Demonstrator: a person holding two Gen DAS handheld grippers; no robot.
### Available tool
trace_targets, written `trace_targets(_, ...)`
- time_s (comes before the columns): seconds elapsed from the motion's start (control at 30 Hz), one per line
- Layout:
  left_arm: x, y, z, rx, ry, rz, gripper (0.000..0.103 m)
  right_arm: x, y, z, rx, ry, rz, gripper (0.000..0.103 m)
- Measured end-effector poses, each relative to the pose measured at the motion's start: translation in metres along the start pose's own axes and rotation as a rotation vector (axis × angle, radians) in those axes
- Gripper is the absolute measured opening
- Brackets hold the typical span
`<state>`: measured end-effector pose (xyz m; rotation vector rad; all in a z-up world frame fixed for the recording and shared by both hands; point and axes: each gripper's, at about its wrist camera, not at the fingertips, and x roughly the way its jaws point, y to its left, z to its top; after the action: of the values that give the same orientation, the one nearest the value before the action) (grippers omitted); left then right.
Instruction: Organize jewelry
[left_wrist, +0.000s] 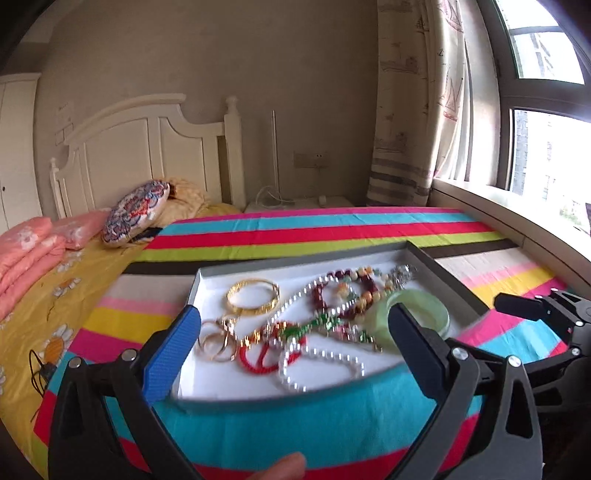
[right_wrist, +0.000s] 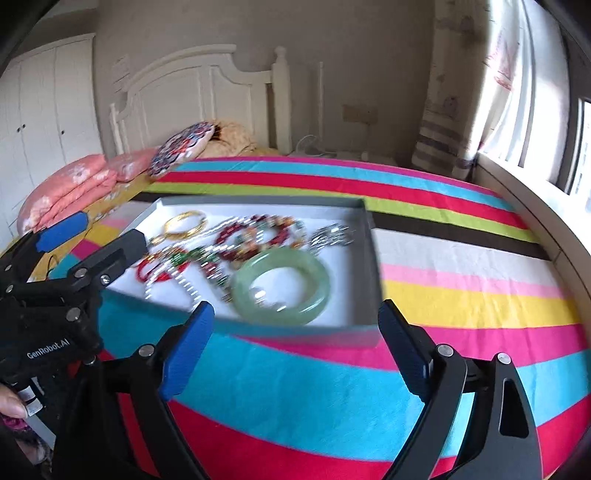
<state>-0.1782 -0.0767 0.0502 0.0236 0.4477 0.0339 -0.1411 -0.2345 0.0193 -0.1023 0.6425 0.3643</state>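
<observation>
Striped bedspread (right_wrist: 443, 295) carries blurred jewelry tray (right_wrist: 369, 258); left gripper (left_wrist: 295, 332) and right gripper (right_wrist: 295, 343) spread, empty.

Both tongs are black plastic with silver round screws at the joints. The left tongs (left_wrist: 295, 332) carry one blue ribbed pad and one dark pad; the right tongs (right_wrist: 295, 343) have blue ribbed pads. White letters "GenRobot.AI" stand on the left body, seen from the right wrist.
</observation>
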Motion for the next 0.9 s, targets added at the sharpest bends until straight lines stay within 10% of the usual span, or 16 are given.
trace_targets(0.9, 0.005, 0.027, -0.015, -0.097, 0.02, -0.019, 0.101, -0.005, -0.025, -0.008, 0.18, -0.047, -0.06, 0.086)
